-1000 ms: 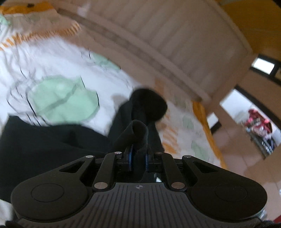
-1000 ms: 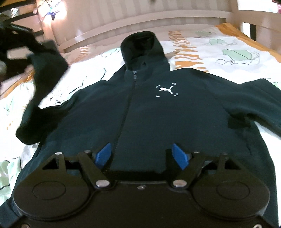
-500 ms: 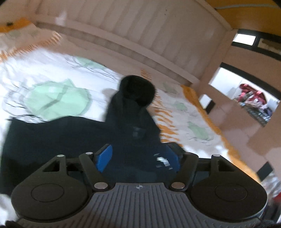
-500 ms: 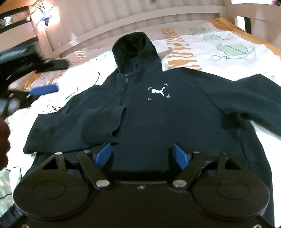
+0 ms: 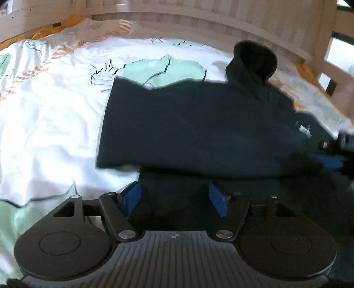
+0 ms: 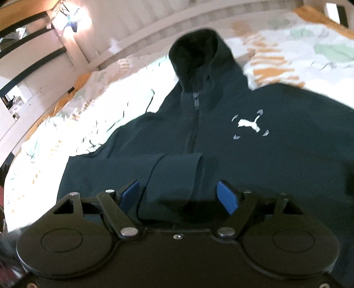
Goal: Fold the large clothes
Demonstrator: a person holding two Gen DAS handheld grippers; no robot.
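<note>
A dark navy zip hoodie [image 6: 254, 155] with a white puma logo [image 6: 249, 123] lies face up on the bed, its hood [image 6: 194, 55] toward the headboard. One sleeve [image 6: 141, 177] is folded across the chest, its cuff near the zipper. The hoodie also shows in the left wrist view [image 5: 199, 124]. My left gripper [image 5: 176, 199] is open and empty, low over the hoodie's lower left side. My right gripper [image 6: 179, 196] is open and empty, just above the folded sleeve's cuff. It also shows blurred at the right edge of the left wrist view [image 5: 329, 160].
The bed has a white sheet [image 5: 48, 115] with green and orange prints. A slatted wooden headboard [image 5: 221, 24] runs along the far side. A wooden bed rail [image 5: 336, 66] stands at the right. A bright star lamp [image 6: 70, 20] hangs on the wall at the left.
My left gripper let go of the sleeve, which now lies folded across the chest, and it swung left and down. My right gripper moved closer over the folded sleeve.
</note>
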